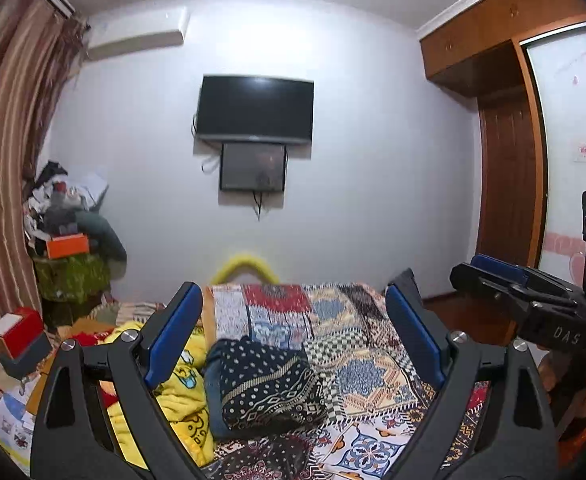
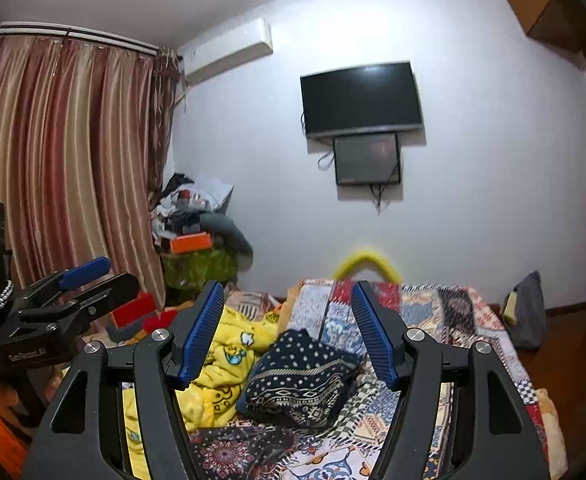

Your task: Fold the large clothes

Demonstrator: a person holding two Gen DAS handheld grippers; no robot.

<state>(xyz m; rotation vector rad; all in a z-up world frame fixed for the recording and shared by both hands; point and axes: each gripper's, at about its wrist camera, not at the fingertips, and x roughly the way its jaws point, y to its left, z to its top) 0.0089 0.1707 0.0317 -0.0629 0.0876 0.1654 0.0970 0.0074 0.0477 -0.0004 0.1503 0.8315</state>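
Left tongs, right tongs: both agape, empty, level above bed with patchwork cover. Folded dark navy dotted garment mid-bed; crumpled yellow cartoon-print garment touching its left side. Risk: reaching for yellow one may snag navy stack, undo fold.

Even indoor light, slight blur, fisheye-bent dark corners.

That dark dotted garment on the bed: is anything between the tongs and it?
Nothing visible. The dark dotted garment lies folded on the patchwork bedspread, in open view between both open tongs, left and right; the yellow blanket lies beside it.
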